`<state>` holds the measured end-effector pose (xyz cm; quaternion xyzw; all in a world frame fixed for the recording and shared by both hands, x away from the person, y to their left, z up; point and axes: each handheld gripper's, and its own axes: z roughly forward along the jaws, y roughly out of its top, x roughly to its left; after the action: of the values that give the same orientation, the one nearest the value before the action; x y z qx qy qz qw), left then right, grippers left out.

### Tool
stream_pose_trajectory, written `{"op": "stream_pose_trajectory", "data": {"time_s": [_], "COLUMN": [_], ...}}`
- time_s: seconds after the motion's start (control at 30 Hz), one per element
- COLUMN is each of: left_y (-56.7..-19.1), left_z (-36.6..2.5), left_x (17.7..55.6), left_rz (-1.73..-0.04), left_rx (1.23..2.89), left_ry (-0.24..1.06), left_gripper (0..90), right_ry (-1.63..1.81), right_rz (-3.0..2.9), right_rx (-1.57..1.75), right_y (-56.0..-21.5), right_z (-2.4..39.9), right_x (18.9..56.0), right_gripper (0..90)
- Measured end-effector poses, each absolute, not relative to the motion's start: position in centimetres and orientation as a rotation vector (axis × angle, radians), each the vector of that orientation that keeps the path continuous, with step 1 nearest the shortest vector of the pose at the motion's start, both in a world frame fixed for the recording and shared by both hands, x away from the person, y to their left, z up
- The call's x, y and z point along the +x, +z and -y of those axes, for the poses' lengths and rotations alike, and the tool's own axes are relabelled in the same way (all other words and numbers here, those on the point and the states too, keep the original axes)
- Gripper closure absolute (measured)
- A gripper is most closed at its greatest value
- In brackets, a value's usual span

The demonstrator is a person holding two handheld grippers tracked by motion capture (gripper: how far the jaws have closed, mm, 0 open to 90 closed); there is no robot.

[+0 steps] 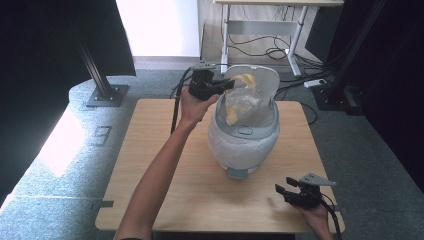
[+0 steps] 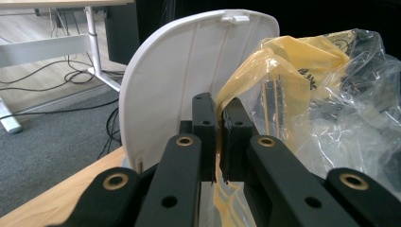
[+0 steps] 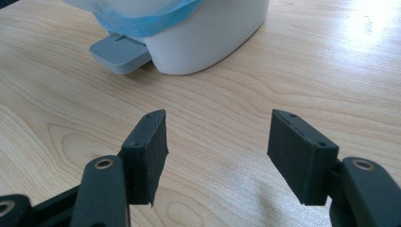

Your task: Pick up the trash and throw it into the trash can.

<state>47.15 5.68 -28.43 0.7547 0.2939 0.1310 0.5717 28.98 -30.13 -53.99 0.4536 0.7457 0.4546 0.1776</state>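
The left claw (image 2: pixel 218 142) is clamped tight on a yellow-and-clear plastic bag (image 2: pixel 326 94), pinching its thin yellow edge so the rest hangs free; it holds the bag over the open mouth of the white pedal bin (image 1: pixel 243 142), whose lid (image 2: pixel 189 80) stands upright behind, out of the way; the bin sits mid-surface (image 1: pixel 165 165), already lined, its grey pedal (image 3: pixel 120 52) facing the person; the right claw (image 3: pixel 217 156) rests low near the surface edge, jaws spread and holding nothing, probably kept clear while the left works.
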Motion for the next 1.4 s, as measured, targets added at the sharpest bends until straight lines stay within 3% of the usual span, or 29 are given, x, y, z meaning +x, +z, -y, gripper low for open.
{"op": "stream_pose_trajectory", "data": {"time_s": [0.6,0.63,0.67,0.73,0.8,1.07,1.4], "left_y": [-28.6,-28.7,-28.7,-28.8,-28.8,-28.6,-28.6], "left_z": [-3.7,-3.6,-3.5,-3.2,-3.4,-4.0,-4.5], "left_x": [48.1,48.2,48.3,48.4,48.4,48.0,47.6], "left_rz": [-0.702,-0.706,-0.704,-0.755,-0.766,-0.711,-0.714], "left_rx": [1.784,1.785,1.796,1.823,1.832,1.819,1.818], "left_ry": [0.303,0.293,0.272,0.326,0.317,0.257,0.252], "left_gripper": [84.7,82.8,75.3,48.2,35.8,30.5,30.3], "right_ry": [1.292,1.291,1.289,1.288,1.287,1.284,1.288], "right_rz": [-2.106,-2.108,-2.109,-2.112,-2.114,-2.117,-2.11], "right_rx": [1.284,1.28,1.279,1.278,1.277,1.275,1.276], "right_y": [-53.9,-53.9,-53.9,-53.9,-53.9,-54.0,-53.9], "right_z": [30.3,30.2,30.2,30.1,30.1,30.0,30.2], "right_x": [29.0,29.0,28.9,28.9,28.9,28.9,28.9], "right_gripper": [37.9,38.0,38.0,37.9,37.9,37.9,37.9]}}
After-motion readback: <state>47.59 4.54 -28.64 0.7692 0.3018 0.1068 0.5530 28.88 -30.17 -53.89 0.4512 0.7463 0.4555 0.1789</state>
